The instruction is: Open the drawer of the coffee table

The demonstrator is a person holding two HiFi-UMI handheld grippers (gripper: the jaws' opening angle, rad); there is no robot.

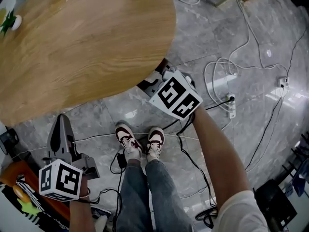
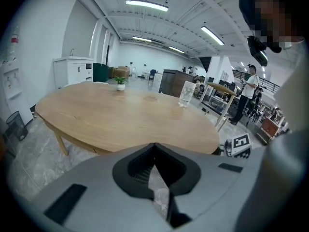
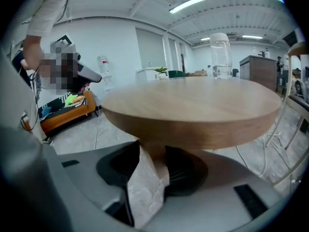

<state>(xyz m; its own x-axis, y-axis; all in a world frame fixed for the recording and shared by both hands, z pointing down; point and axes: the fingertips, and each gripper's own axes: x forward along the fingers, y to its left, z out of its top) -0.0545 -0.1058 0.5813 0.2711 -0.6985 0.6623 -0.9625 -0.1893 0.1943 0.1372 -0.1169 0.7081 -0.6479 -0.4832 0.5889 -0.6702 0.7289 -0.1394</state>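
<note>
Gripping under the coffee table (image 1: 87, 42)
Jaws of the right gripper (image 3: 153, 152) clamp a wooden part (image 3: 157, 156) just ahead; left gripper (image 2: 154, 146) closed, empty.

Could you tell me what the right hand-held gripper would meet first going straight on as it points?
Likely the wooden piece under the rim of the coffee table: it sits between the right hand-held gripper's jaws, seemingly gripped.

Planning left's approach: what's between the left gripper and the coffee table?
Head view: only bare marble floor between left gripper and coffee table.
</note>
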